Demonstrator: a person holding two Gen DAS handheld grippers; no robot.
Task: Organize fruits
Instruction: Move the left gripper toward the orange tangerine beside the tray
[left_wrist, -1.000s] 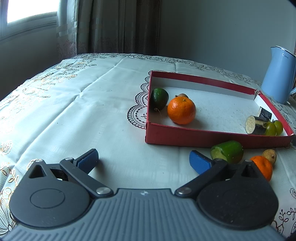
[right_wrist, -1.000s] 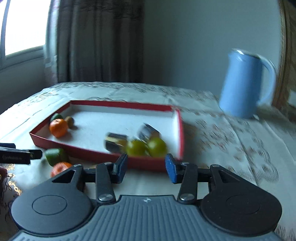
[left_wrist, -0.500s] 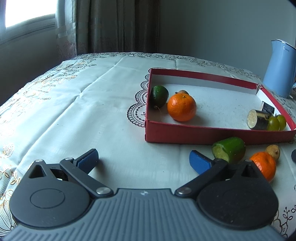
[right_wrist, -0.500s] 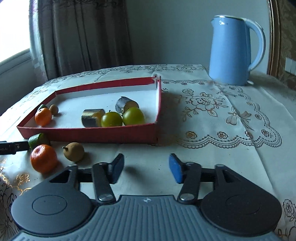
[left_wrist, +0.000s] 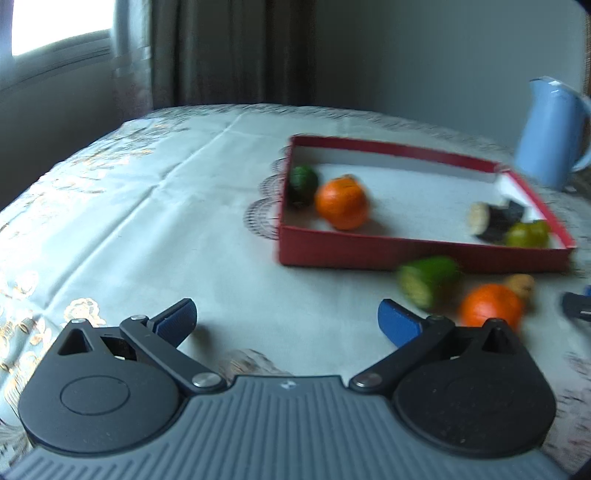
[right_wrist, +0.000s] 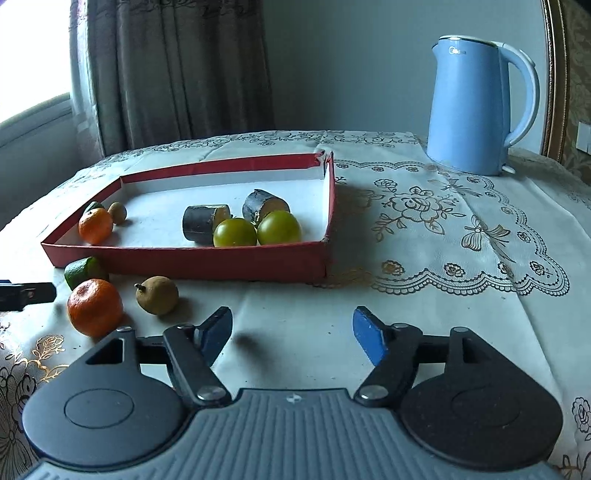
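A red tray (right_wrist: 184, 260) (left_wrist: 406, 253) holds an orange (right_wrist: 95, 225) (left_wrist: 341, 203), a dark green fruit (left_wrist: 303, 180), a small brown fruit (right_wrist: 118, 212), two dark cut pieces (right_wrist: 203, 221) and two green round fruits (right_wrist: 279, 227). In front of the tray on the cloth lie a cut green piece (right_wrist: 84, 269) (left_wrist: 428, 277), an orange (right_wrist: 95, 307) (left_wrist: 491, 306) and a brown fruit (right_wrist: 157, 294). My left gripper (left_wrist: 286, 319) is open and empty, left of these. My right gripper (right_wrist: 291, 330) is open and empty, right of the brown fruit.
A blue kettle (right_wrist: 476, 107) (left_wrist: 550, 133) stands behind the tray at the right. A lace-patterned tablecloth (right_wrist: 443, 229) covers the table. Curtains (right_wrist: 177, 70) and a window are behind. The left gripper's fingertip (right_wrist: 27, 293) shows at the left edge of the right wrist view.
My right gripper has opened wider and moved slightly closer to the tray. My left gripper's view has shifted back and is blurred; the fruits have not moved.
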